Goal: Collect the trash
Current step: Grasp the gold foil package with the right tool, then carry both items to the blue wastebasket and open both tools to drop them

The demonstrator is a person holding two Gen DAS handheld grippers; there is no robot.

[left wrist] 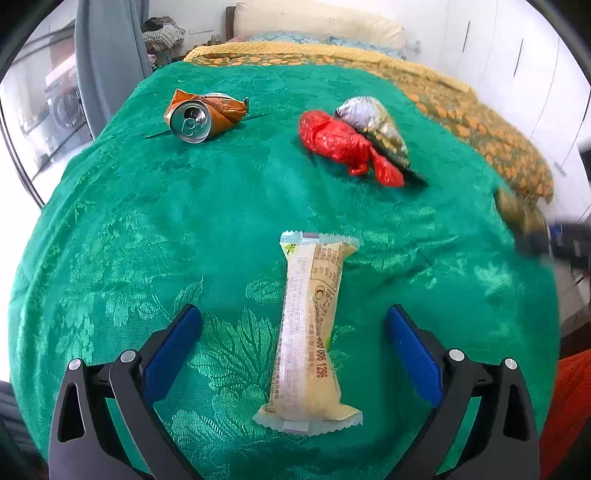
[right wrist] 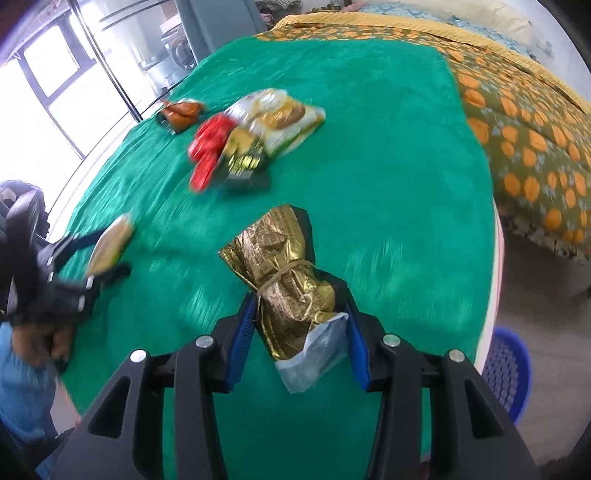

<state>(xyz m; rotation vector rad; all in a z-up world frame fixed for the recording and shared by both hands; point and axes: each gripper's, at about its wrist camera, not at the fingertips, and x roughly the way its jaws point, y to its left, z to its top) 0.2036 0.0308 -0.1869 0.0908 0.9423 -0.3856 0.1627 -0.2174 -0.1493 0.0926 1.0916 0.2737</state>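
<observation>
**Right gripper has the gold wrapper; left hangs open over the snack bar**

Biggest first: green cloth (left wrist: 155, 206) w/ leaf pattern covers the whole work surface. Behind it, bed w/ an orange-flowered blanket (right wrist: 532, 147) and a pale pillow (left wrist: 317, 22) at the far end. Blue basket (right wrist: 508, 373) sits on the floor past the cloth's right edge, seen from the right wrist cam.

Trash on the cloth, far side: snack bag (right wrist: 280, 118), silver-backed, lying partly on a crumpled red plastic bag (left wrist: 340, 140), the two touching. Left of them & apart, a crushed orange can (left wrist: 201, 114), its silver top facing the left cam.

Near side: long pale snack bar wrapper (left wrist: 308, 332) flat on the cloth, lengthwise between the left gripper (left wrist: 293, 317) fingers. Jaws wide apart, blue pads not touching it on either side.

Right gripper (right wrist: 301, 306): jaws closed in on a crumpled gold wrapper (right wrist: 284, 273) w/ a rubber band round its middle, pads pressing both sides. Wrapper's lower end, clear plastic, sticks back toward the cam. Right-cam pic is motion-blurred; can't tell if the wrapper is off the cloth.
</observation>
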